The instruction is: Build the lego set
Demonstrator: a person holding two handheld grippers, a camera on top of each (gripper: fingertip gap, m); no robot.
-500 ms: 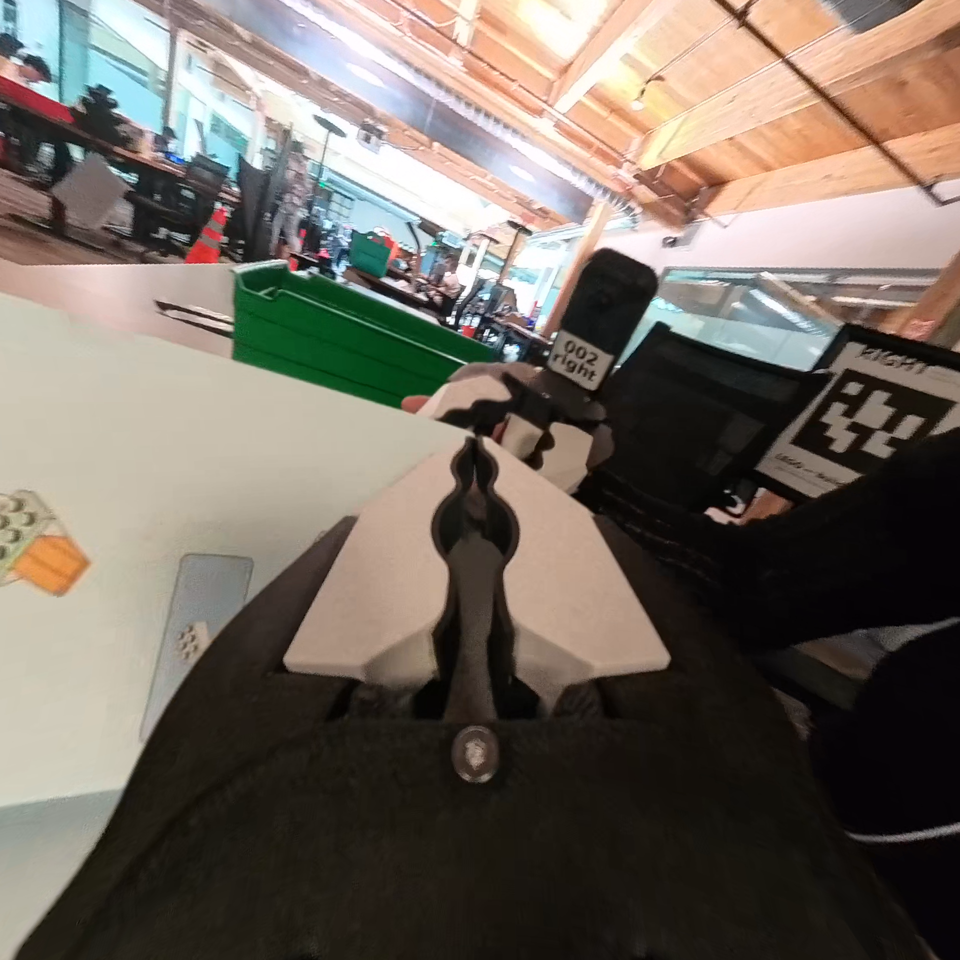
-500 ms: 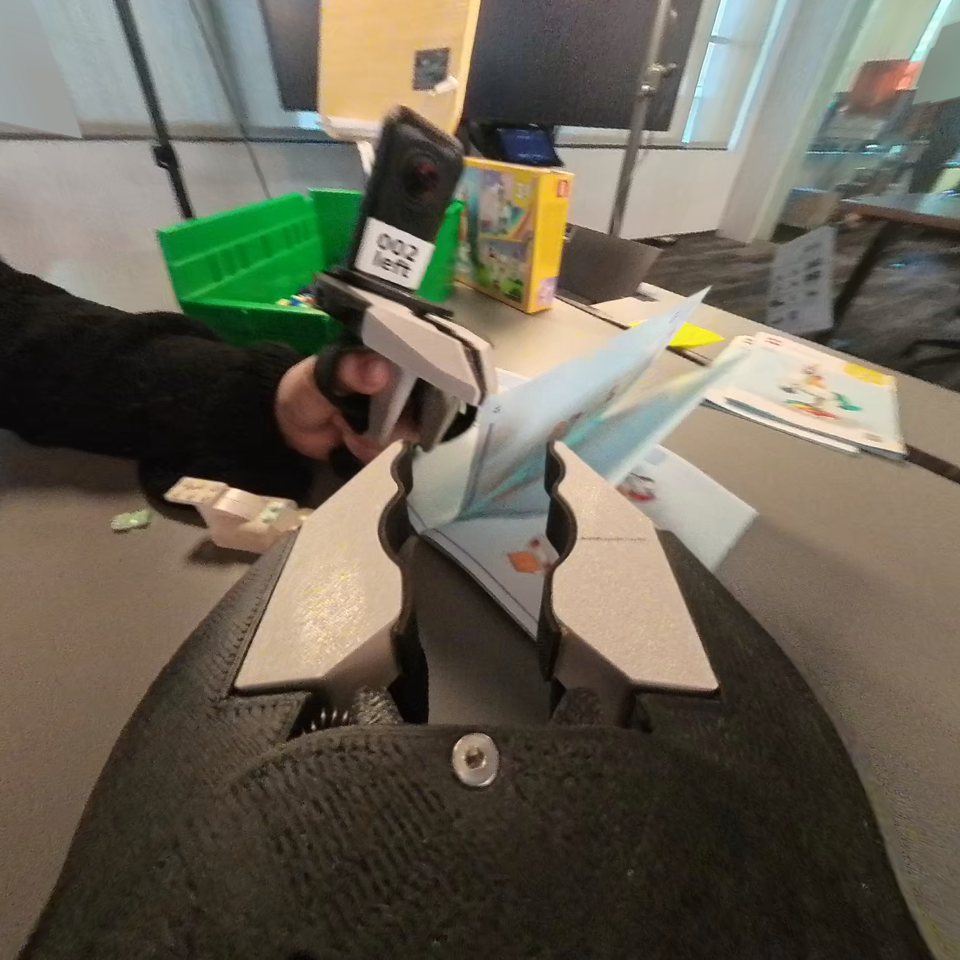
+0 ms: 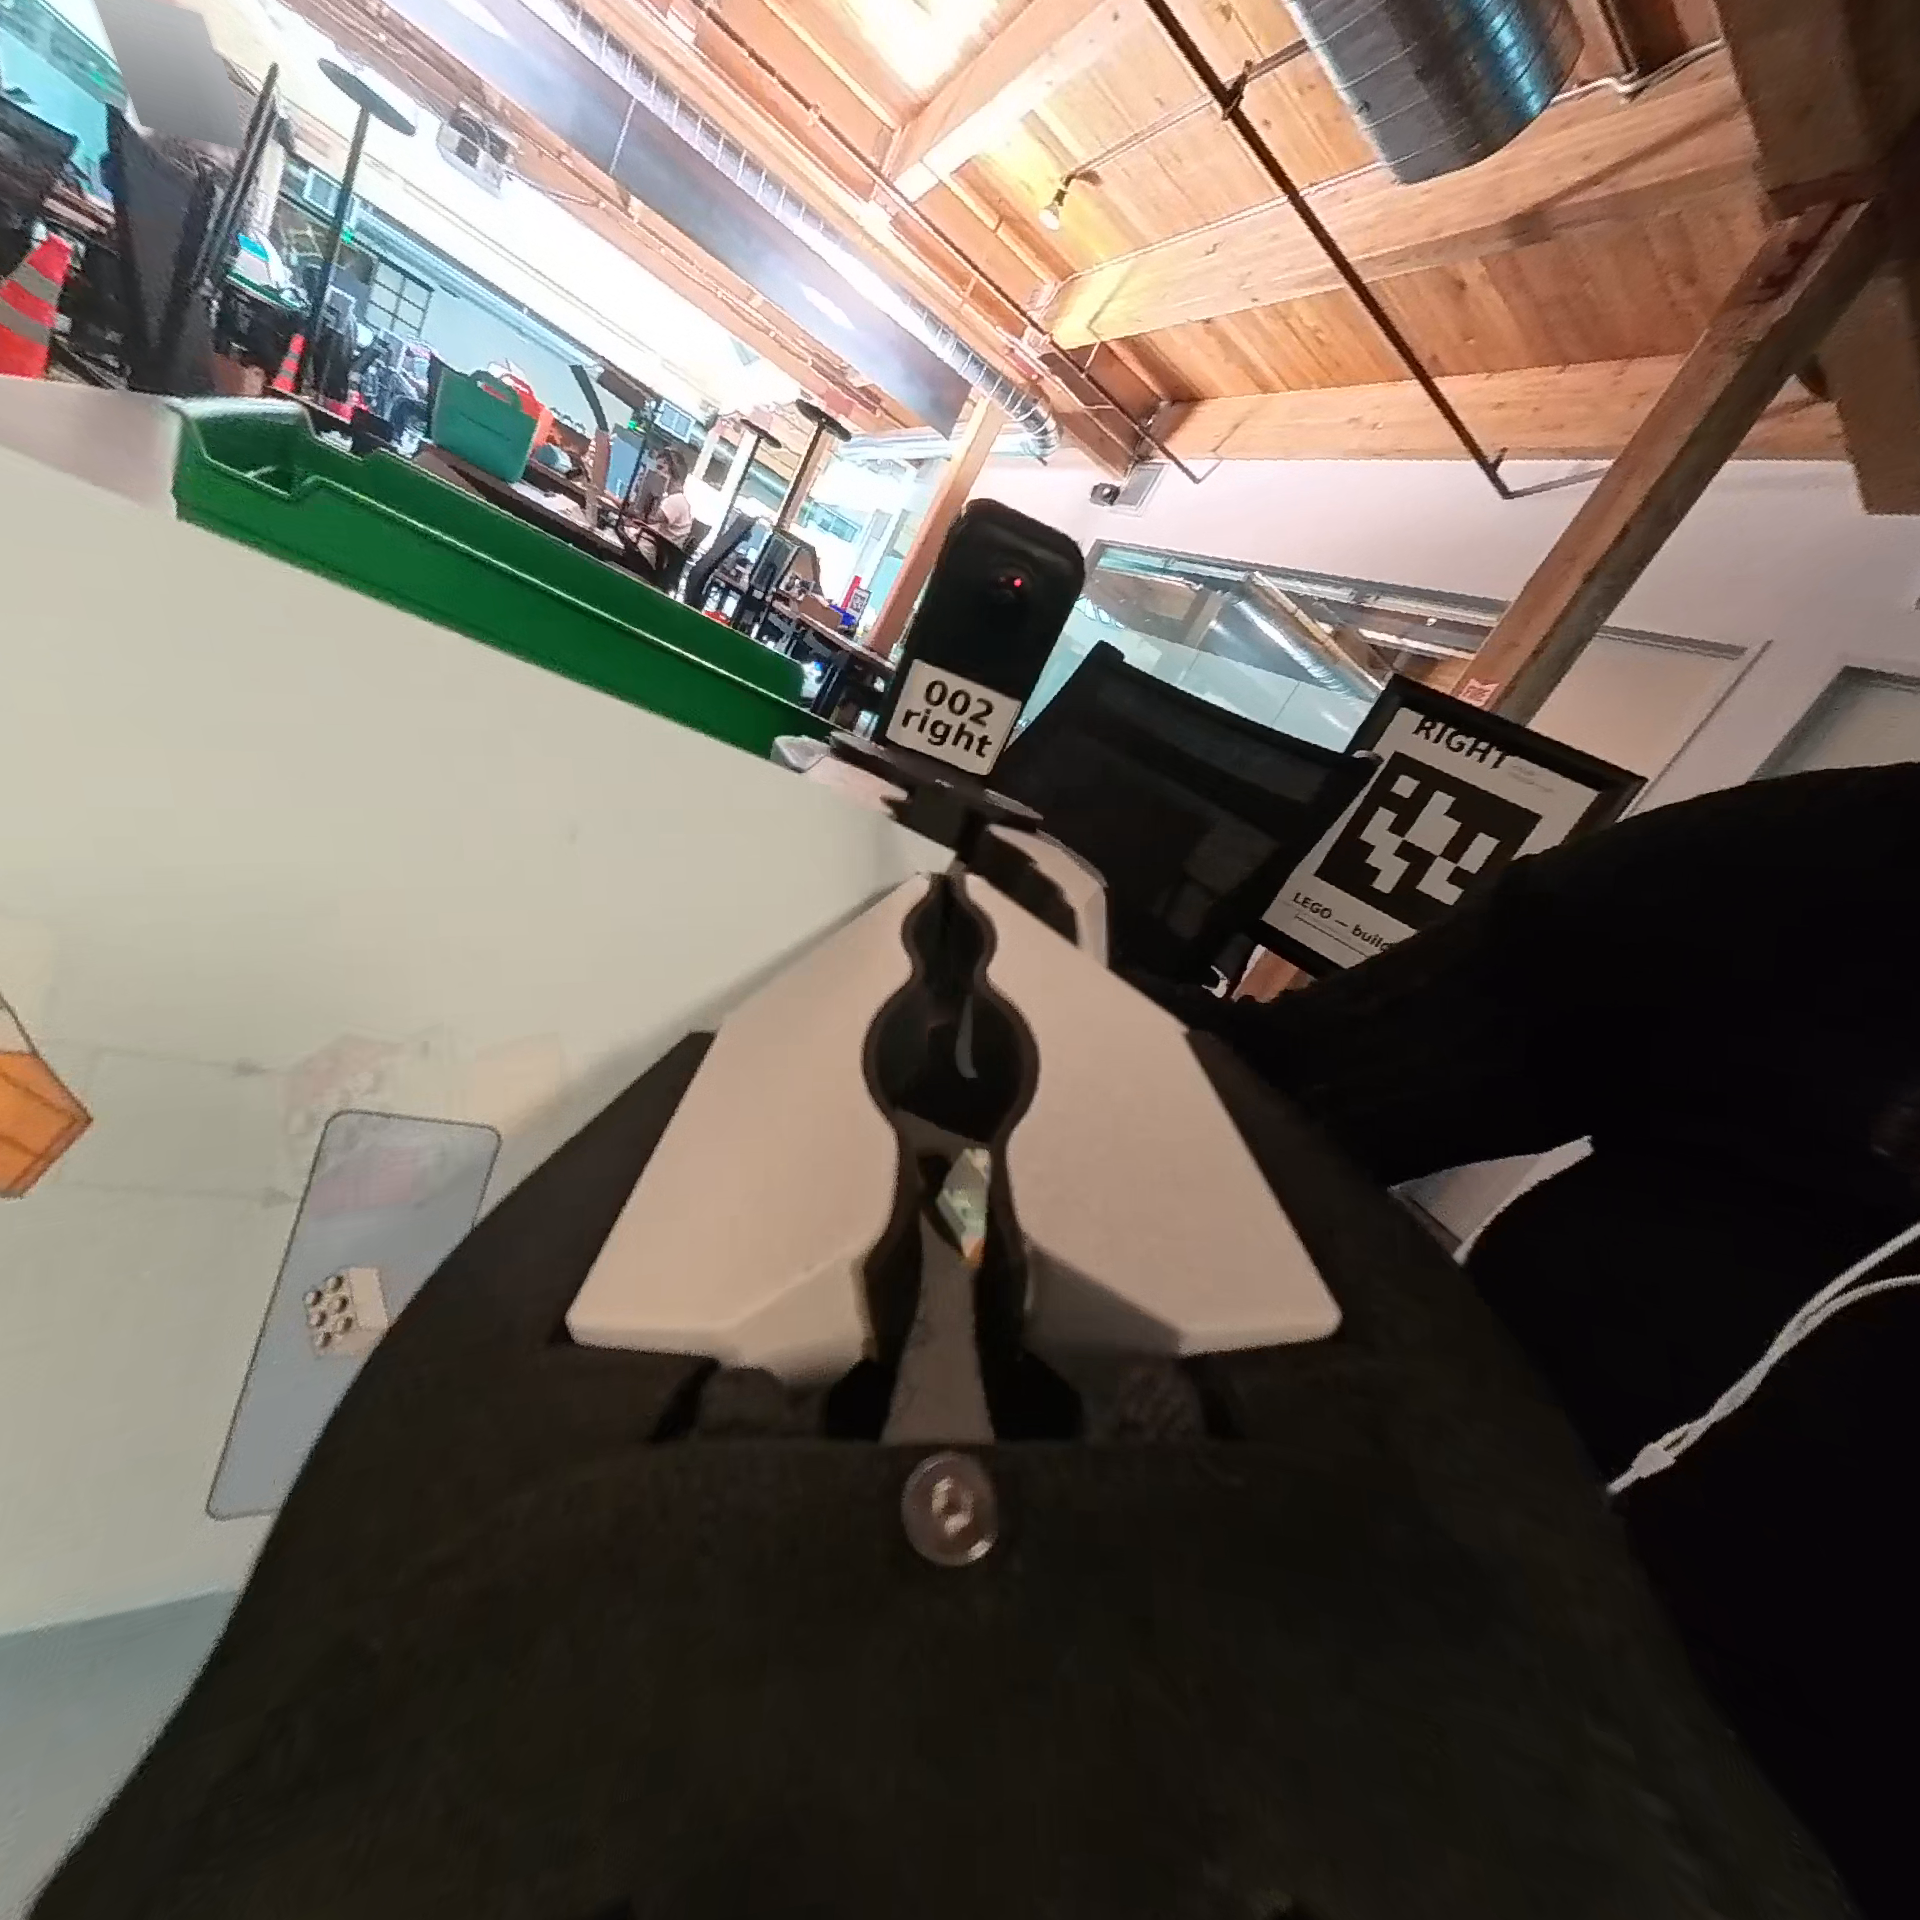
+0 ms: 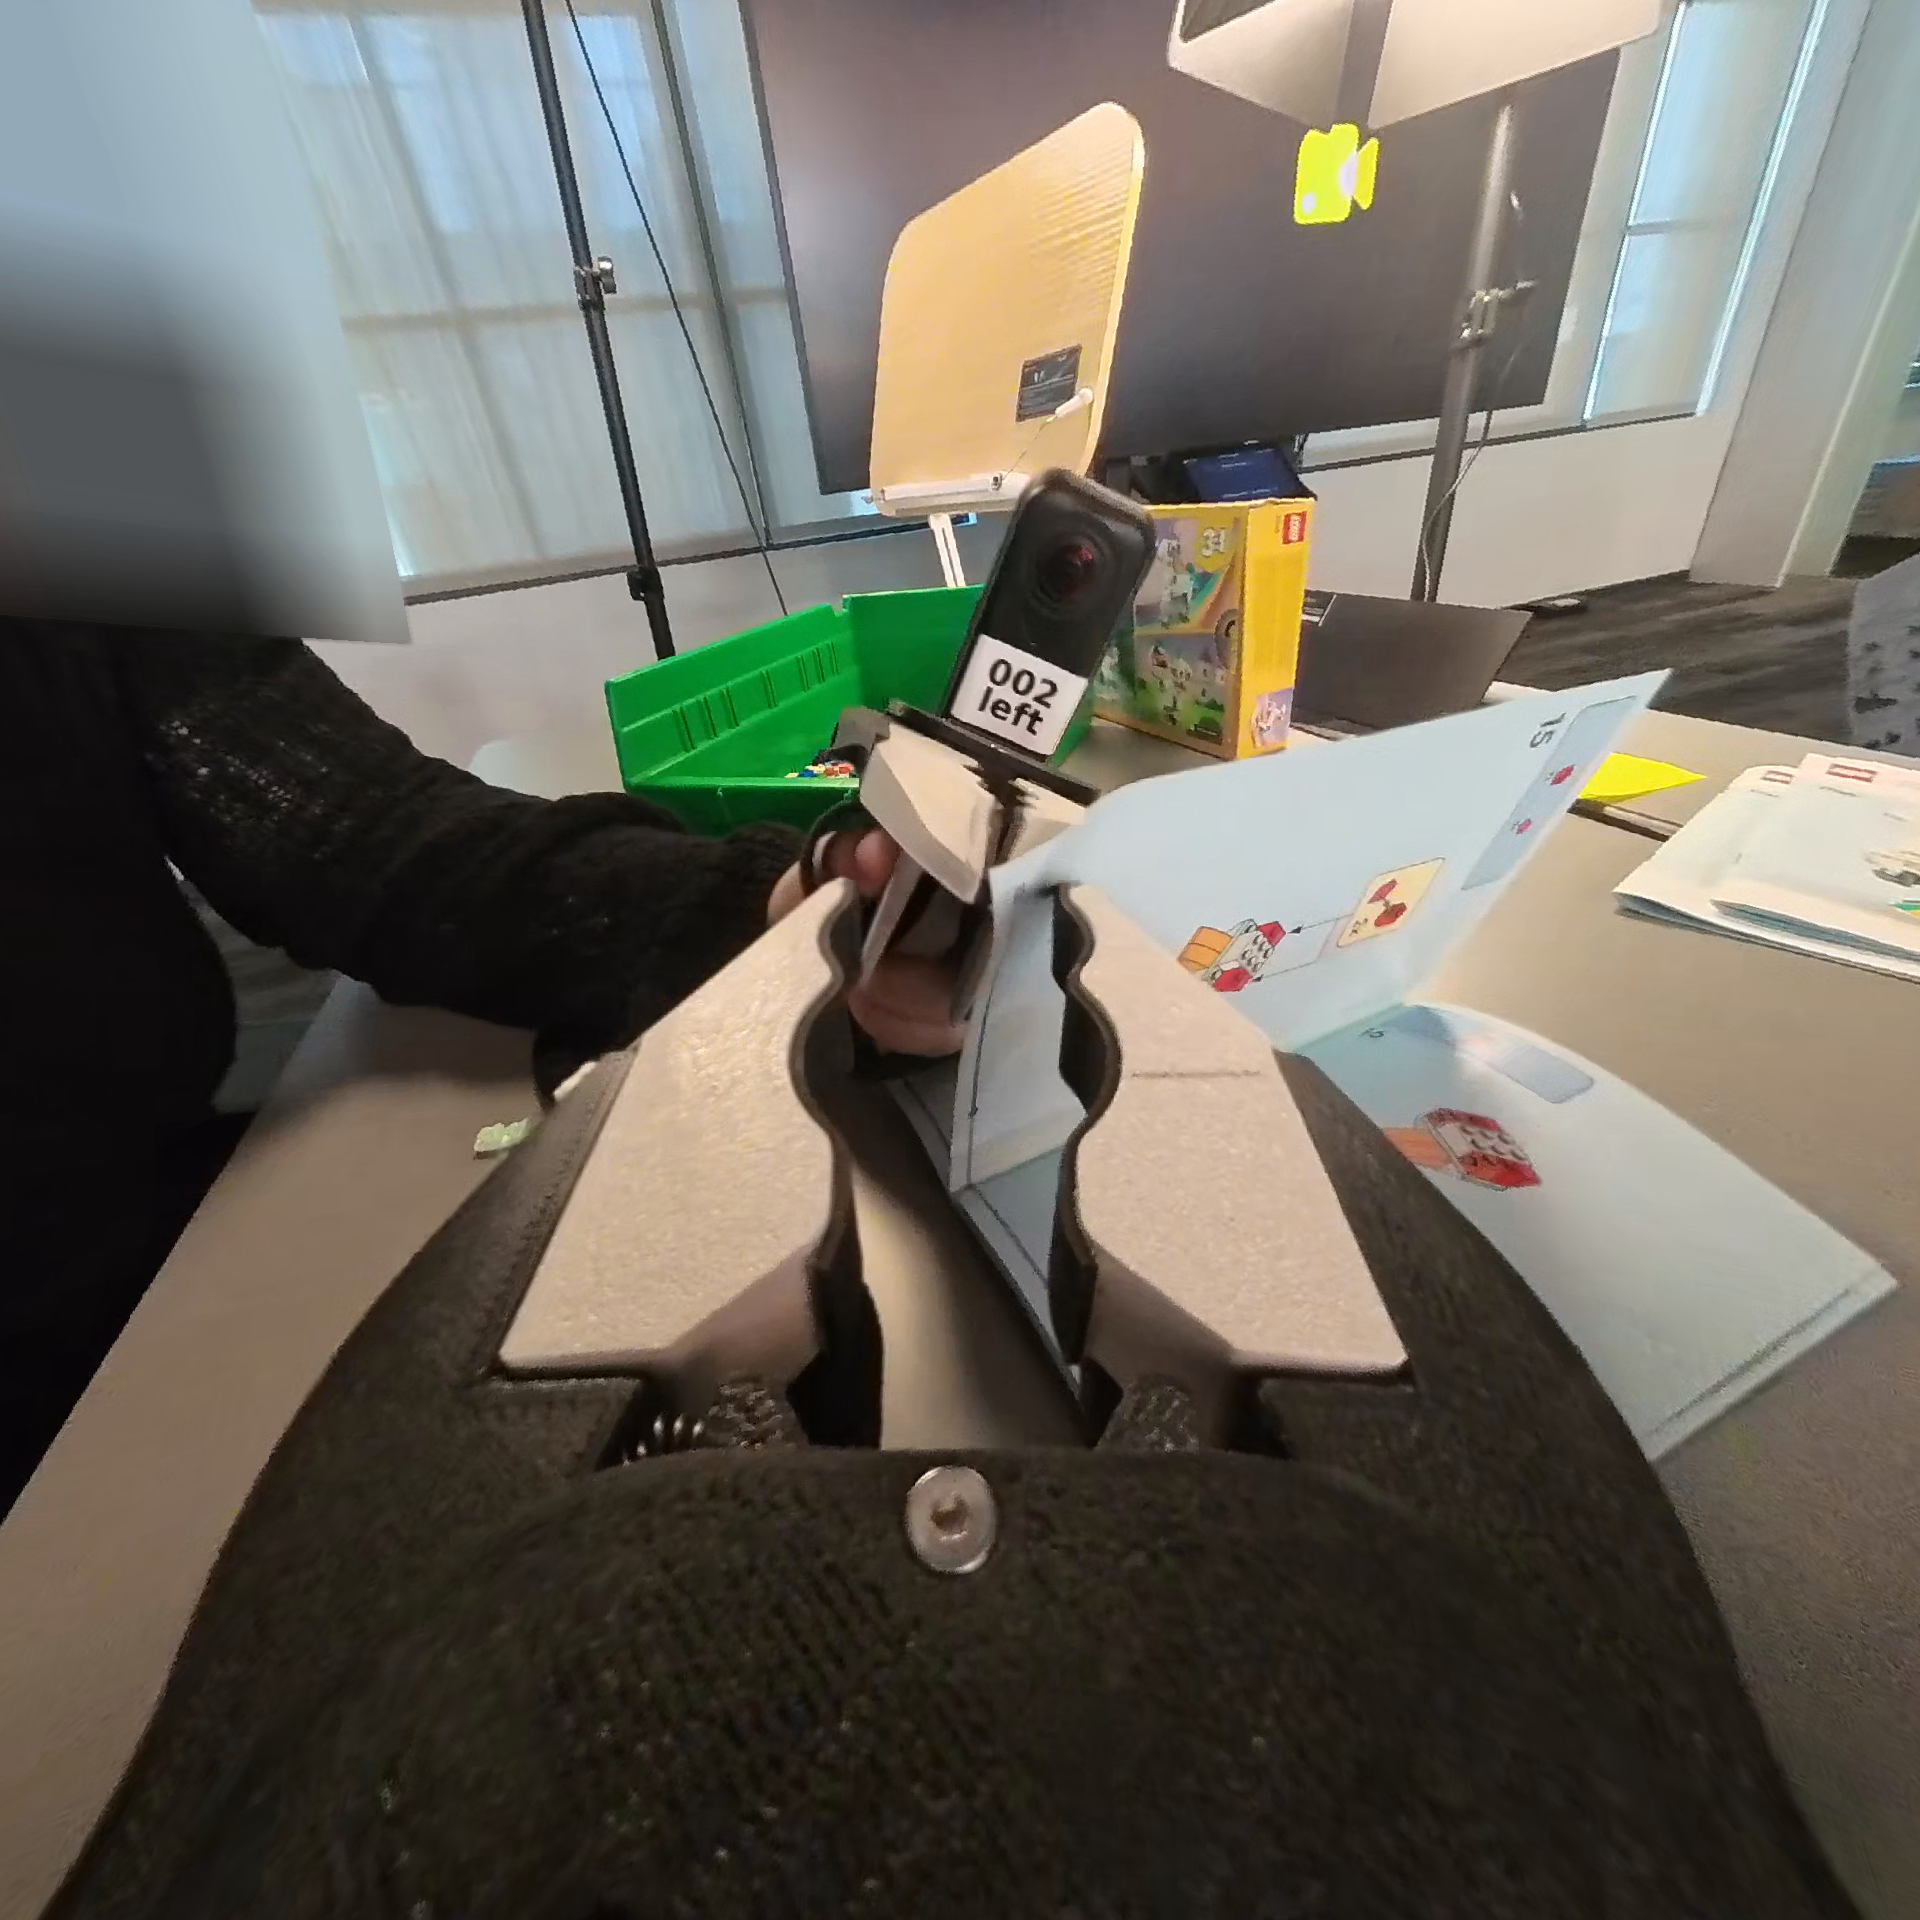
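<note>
The booklet (image 4: 1403,1122) lies open on the table (image 4: 1766,1039) at 3 o'clock of the right view, one pale blue page (image 4: 1351,862) lifted and curling toward 1 o'clock. In the left view that same page (image 3: 312,831) fills the side from 9 to 11 o'clock.

The left gripper (image 4: 961,914) pinches the page's edge at the centre of the right view; in its own view its jaws stand nearly together, with a thin sheet edge showing in the slot, so it appears closed on the page. The right gripper (image 4: 951,1039) has its jaws parted wide, the page's lower part passing between them. It grips nothing.

As to progress, this looks like a page turn, not building. The pages show mid-sequence steps, so I judge that some assembly is done, but no built model is visible now; only a small pale green piece (image 4: 504,1138) lies at 9 o'clock. Loose bricks sit in the green bin (image 4: 727,717) at 11 o'clock, the box (image 4: 1226,634) beside it at 12, and more leaflets (image 4: 1787,873) at 3. Much building likely remains.

The left hand (image 4: 894,966) wraps the handle, its black sleeve (image 4: 416,862) reaching in from 9 o'clock, gripper tilted down-right. The right gripper points level toward the left one, tips nearly meeting.
</note>
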